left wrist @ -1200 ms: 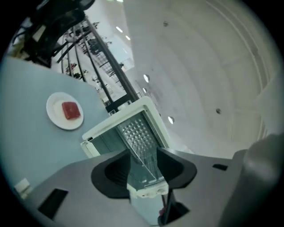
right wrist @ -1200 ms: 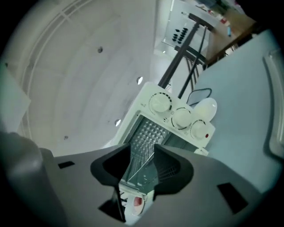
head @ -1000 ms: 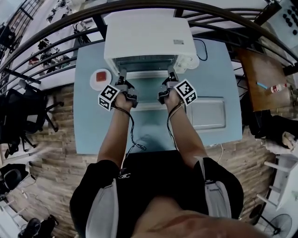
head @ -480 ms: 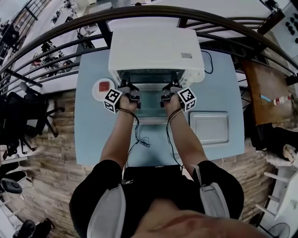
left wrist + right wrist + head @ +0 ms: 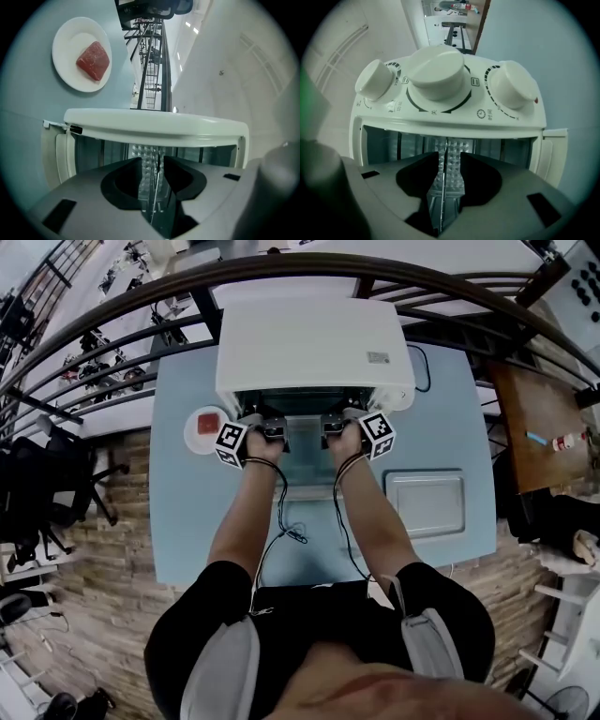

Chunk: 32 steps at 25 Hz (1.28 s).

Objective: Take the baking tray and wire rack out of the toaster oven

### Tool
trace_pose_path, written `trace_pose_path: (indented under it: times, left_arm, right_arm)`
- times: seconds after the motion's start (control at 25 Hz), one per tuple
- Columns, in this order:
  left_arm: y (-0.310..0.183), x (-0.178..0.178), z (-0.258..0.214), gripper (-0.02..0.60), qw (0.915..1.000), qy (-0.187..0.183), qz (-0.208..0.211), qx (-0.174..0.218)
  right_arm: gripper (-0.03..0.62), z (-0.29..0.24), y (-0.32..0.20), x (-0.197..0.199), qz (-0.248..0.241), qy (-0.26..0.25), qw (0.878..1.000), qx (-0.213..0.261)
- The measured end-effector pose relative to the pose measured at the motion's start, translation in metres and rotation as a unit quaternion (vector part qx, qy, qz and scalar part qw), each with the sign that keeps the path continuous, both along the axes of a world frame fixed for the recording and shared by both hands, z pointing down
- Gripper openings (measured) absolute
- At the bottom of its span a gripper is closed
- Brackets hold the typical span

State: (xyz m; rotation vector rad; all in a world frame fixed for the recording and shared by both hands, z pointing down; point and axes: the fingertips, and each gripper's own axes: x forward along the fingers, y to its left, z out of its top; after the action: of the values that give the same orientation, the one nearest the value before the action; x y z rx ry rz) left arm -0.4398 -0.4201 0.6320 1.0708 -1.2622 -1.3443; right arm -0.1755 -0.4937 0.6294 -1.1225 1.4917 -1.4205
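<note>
Inside toaster oven (image 5: 314, 343), wire rack (image 5: 443, 197) edge runs between just-closing, still unclamped jaws of left gripper (image 5: 152, 164) and right gripper (image 5: 449, 159); plate (image 5: 63, 47) left of oven holds meat (image 5: 93, 61); baking tray (image 5: 427, 504) lies right.

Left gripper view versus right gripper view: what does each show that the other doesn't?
Left only: a plate with a meat slab beside the toaster oven. Right only: its three knobs. Both: the open cavity and the wire rack edge-on between the jaws of the left gripper or right gripper, which have just been closing but stand apart.
</note>
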Motion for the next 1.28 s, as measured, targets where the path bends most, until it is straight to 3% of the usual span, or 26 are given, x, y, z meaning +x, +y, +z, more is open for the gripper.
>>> trace_pose_path:
  times: [0.08,0.2,0.36,0.64,1.28]
  left_arm:
    - [-0.001,-0.003,0.000,0.127,1.0000,0.000,-0.008,0.004]
    - [-0.003,-0.004,-0.006,0.050,0.9997,-0.013,-0.009,0.019]
    - [-0.003,-0.005,-0.009,0.025,0.9995,-0.009,-0.012,0.029]
    - [0.010,-0.003,-0.011,0.020,0.9997,-0.016,-0.012,0.014]
    - [0.079,0.015,-0.015,0.017,0.9998,-0.007,0.015,-0.007]
  right_arm:
    - [0.113,-0.001,-0.003,0.000,0.001,0.000,1.000,-0.002]
    - [0.006,-0.006,-0.004,0.000,0.002,-0.008,1.000,0.001]
    - [0.006,-0.007,-0.005,-0.001,0.000,-0.003,1.000,0.010]
    - [0.006,-0.009,0.005,-0.001,-0.001,-0.001,1.000,-0.007]
    - [0.003,-0.010,0.077,0.016,-0.019,-0.002,1.000,-0.017]
